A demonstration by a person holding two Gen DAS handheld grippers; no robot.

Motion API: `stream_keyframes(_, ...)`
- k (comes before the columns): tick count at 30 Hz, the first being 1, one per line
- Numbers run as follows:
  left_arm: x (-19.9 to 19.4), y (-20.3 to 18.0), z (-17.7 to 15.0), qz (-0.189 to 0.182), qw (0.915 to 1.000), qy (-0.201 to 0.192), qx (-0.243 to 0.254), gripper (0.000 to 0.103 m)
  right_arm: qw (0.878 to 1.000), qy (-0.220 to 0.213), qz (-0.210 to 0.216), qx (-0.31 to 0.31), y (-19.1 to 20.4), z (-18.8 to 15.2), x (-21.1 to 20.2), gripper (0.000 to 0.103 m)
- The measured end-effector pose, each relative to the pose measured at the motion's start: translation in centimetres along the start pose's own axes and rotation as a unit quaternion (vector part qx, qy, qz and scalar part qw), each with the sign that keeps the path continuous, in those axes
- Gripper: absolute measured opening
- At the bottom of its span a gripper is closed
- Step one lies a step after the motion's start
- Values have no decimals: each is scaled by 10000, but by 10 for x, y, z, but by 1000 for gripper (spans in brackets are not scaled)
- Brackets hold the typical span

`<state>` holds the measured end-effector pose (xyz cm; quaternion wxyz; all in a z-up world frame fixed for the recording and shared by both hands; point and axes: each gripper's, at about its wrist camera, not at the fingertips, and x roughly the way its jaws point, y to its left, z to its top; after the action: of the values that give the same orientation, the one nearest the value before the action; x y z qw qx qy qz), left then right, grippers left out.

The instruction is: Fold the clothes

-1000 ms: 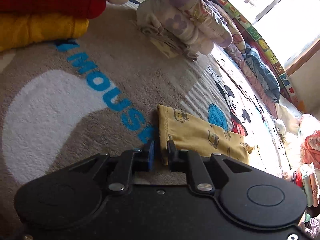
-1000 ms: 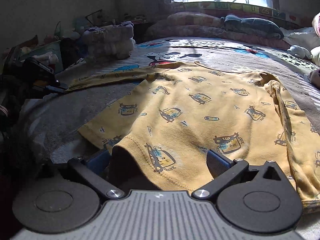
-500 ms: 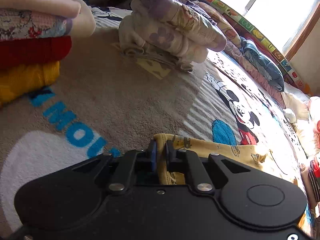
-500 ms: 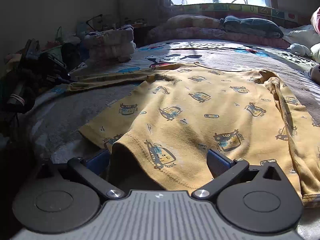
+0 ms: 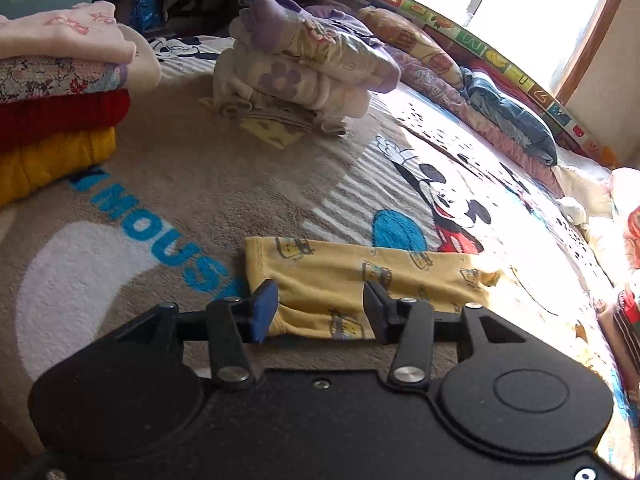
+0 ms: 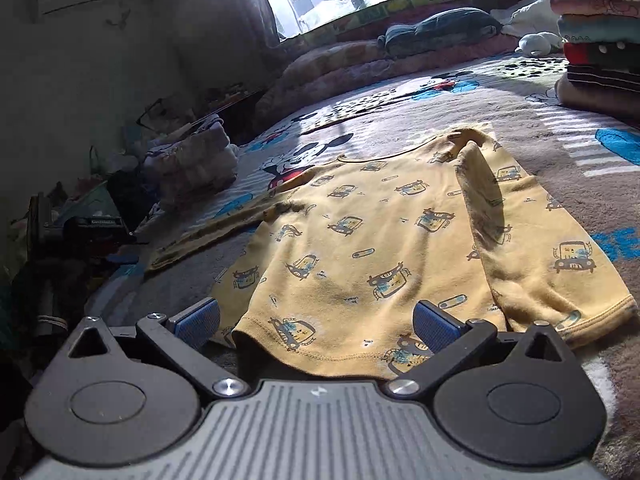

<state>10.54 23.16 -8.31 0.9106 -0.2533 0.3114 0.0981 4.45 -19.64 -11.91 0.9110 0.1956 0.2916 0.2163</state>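
- Yellow printed shirt [image 6: 384, 248] lies flat on the cartoon-mouse blanket [image 6: 568, 148], its hem nearest the right wrist camera and its neckline at the far end, so its long axis runs away from that gripper toward the window.
- One sleeve [image 5: 360, 276] stretches sideways off the body; in the left wrist view it lies across the frame, cuff to the left, over the blanket's blue lettering.
- Its other sleeve [image 6: 480, 208] is folded in over the shirt's front, running down toward the hem.
- Beyond the stretched sleeve stands a pile of folded pale and lilac clothes [image 5: 308, 72], well apart from it; a second stack, pink on red on yellow [image 5: 60, 96], sits at the far left.
- In the right wrist view, another stack of folded garments [image 6: 596, 40] rises at the far right edge, and bedding rolls [image 6: 436, 32] line the wall under the window.
- Left gripper [image 5: 320, 308] sits low at the cuff end of the sleeve, jaws spread wide with the fabric lying between them, gripping nothing.
- Right gripper [image 6: 316, 320] is level at the hem, jaws spread apart, the hem's raised edge between its blue pads [image 6: 434, 326] but unclamped.
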Motion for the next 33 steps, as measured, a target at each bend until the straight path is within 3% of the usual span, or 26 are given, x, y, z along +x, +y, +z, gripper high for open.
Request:
stream_keyframes(3,-10,-23,-18,-476,9986,210,-87,50,9907,-499,-296,1229,-44,5,-28,94)
stream_keyframes(8,-17,-62,-53,-825,9946,620,95,51,9501,-1104,-772,2812,-108,-5,-58,86)
stream_keyframes(14,-20,-88,-91,-1020,9892,1005,319,51,9201,-1237,-784,3634,-141,-26,-57,81)
stream_keyframes(20,-22,-88,-113,-756,9920,926,399,57,9201,-1291,-821,3605,-144,-22,-42,79)
stream_keyframes(22,-22,-84,-116,-683,9930,918,297,57,9237,-1272,-881,3506,-144,-21,-40,71)
stream_keyframes(25,-20,-79,-121,-611,9936,933,177,57,9273,-1197,-985,3408,-149,-23,-36,39)
stream_keyframes(27,-21,-78,-125,-585,9941,888,190,58,9269,-1157,-1020,3420,-155,-26,-35,10)
stream_keyframes(33,-23,-76,-127,-586,9945,863,91,59,9317,-1300,-1058,3224,-157,-18,-44,7)
